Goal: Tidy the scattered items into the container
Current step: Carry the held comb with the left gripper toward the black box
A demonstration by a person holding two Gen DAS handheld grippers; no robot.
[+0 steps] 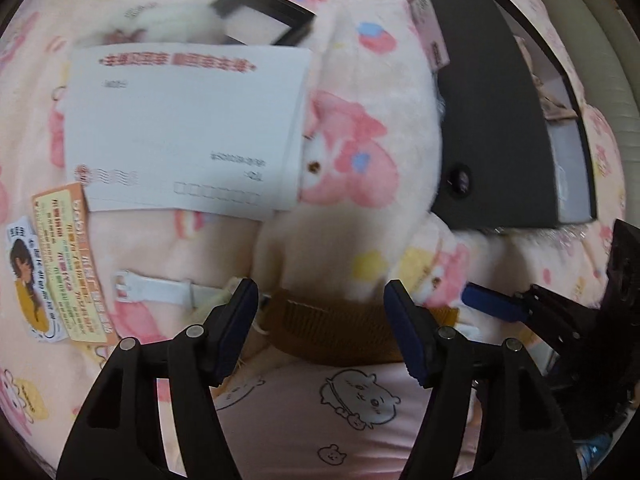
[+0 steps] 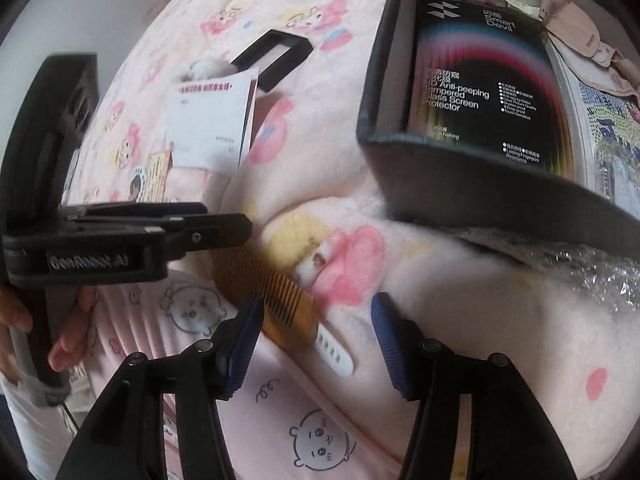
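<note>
Brown comb lay on the pink cartoon-print blanket, near its front edge, with a white watch strap partly tucked under it. Beyond the comb lay a white envelope, an orange leaflet and a portrait sticker to its left, and an empty black frame at the far side. Left gripper stood spread, the comb lying between its fingertips, nothing pinched. Right gripper was likewise spread and empty, the comb's end and the strap's holed tip just beside its left finger. Dark container sat on the blanket's right side, well apart from the comb; it held a black screen-protector box, a beige mask and printed packets. Crinkled foil showed beneath its near wall.
</note>
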